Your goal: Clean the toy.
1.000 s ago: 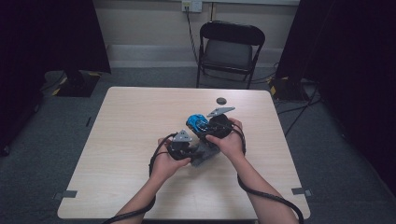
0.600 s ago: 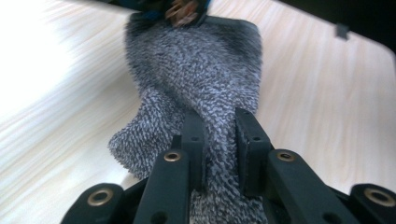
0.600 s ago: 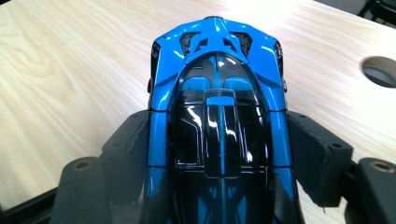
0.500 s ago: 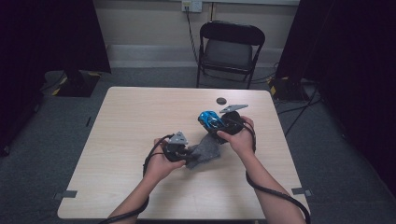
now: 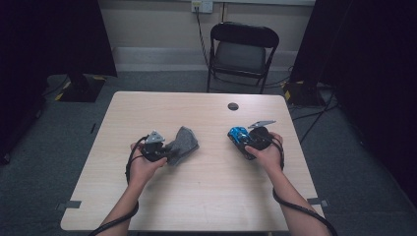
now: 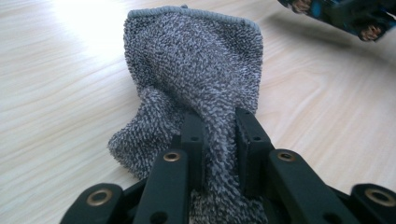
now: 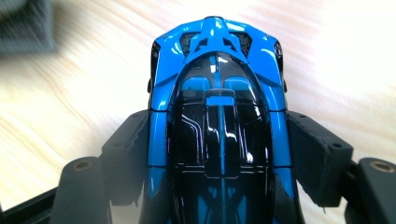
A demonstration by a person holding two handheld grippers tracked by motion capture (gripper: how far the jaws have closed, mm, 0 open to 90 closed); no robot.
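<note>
We've got the toy car [image 7: 217, 126], glossy blue-and-black hard shell, low wedge shape, clamped by its flanks in our right gripper [image 5: 247, 141] over the right half of the table [image 5: 206, 196]; left gripper [image 6: 219, 135] pinches a bunched fold of the grey cloth [image 6: 196, 70], nubby terry knit with a hemmed edge, lying left of centre, well apart from the car; small dark round disc [image 5: 233, 106] sits near the far edge, pale wood-grain top around both

both grippers [image 5: 169, 150] [image 5: 241, 140] clamped, apart
</note>
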